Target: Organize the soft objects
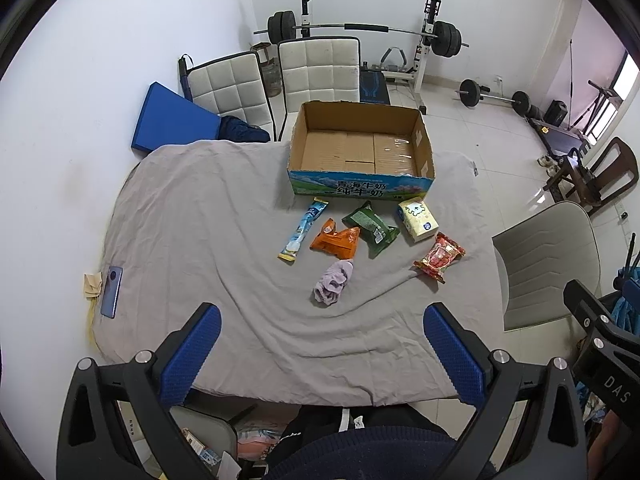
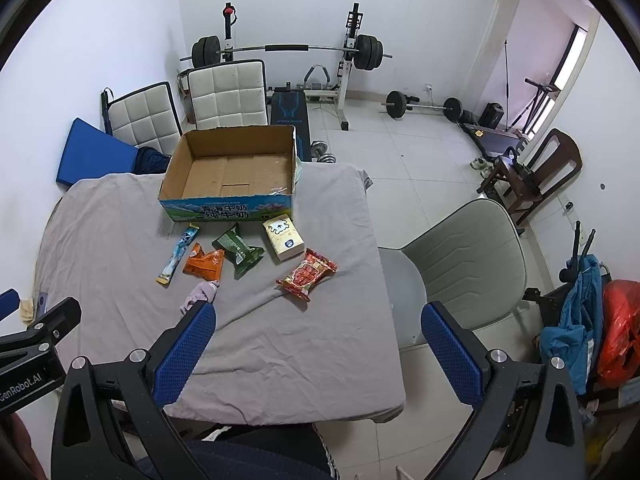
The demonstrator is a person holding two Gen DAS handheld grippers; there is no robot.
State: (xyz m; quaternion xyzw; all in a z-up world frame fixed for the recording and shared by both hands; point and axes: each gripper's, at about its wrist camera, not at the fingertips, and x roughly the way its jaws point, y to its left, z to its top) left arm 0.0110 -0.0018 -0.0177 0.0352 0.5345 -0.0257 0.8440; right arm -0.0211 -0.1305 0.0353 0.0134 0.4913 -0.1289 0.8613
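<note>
Both grippers hang over the near edge of the table, jaws spread wide, nothing between them: left gripper (image 1: 322, 354), right gripper (image 2: 318, 354). Grey sheet (image 1: 192, 216) covers the table, rumpled, with a ridge running toward the red snack pack (image 1: 439, 257). Cardboard box (image 1: 360, 178) sits at the far edge, open top, empty inside. Items cluster just in front of it: blue stick pack (image 1: 303, 229), orange pouch (image 1: 335, 243), green pouch (image 1: 371, 227), tissue pack (image 1: 417, 217), and nearest the grippers, the lilac cloth (image 1: 333, 282), possibly a sock, hard to tell. Orange and green pouches touch. Left half of the sheet is bare apart from a phone (image 1: 111, 291) at the left edge. Right edge has a grey chair (image 2: 460, 264) just beside it.
</note>
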